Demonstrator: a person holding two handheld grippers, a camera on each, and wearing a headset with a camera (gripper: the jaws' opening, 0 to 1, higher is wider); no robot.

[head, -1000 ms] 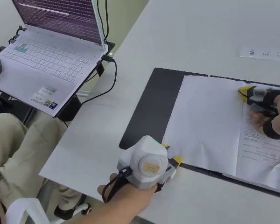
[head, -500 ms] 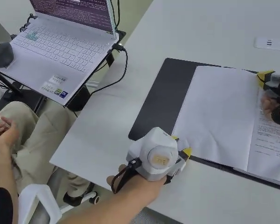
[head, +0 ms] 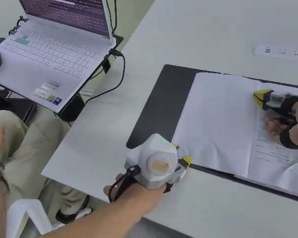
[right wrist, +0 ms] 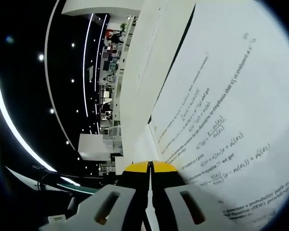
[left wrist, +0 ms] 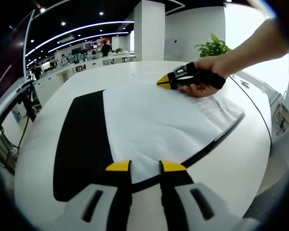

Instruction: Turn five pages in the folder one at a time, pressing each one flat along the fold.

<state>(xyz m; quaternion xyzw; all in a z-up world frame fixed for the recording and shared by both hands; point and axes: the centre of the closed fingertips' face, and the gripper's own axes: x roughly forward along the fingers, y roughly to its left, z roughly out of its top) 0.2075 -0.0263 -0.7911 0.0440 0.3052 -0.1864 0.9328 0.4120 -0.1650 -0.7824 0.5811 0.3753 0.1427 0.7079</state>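
Observation:
A black folder (head: 156,109) lies open on the white table. A blank turned page (head: 218,119) lies over its left half and a printed page (head: 278,158) over the right. My left gripper (head: 185,161) rests at the blank page's near corner. In the left gripper view the left gripper (left wrist: 145,166) stands open, with that page (left wrist: 149,120) ahead of it and the page corner lying between the jaws. My right gripper (head: 260,95) is shut and pressed down by the fold. The right gripper view has it (right wrist: 150,167) tip-down on the printed page (right wrist: 221,110).
An open laptop (head: 49,49) sits on a stand off the table's left edge, with a black cable (head: 116,84) hanging beside it. A white power strip (head: 280,51) lies at the far right. A person's legs (head: 25,144) are at the lower left.
The head camera swung right and then back. Both grippers keep about the same places on the folder, and the pages lie as before.

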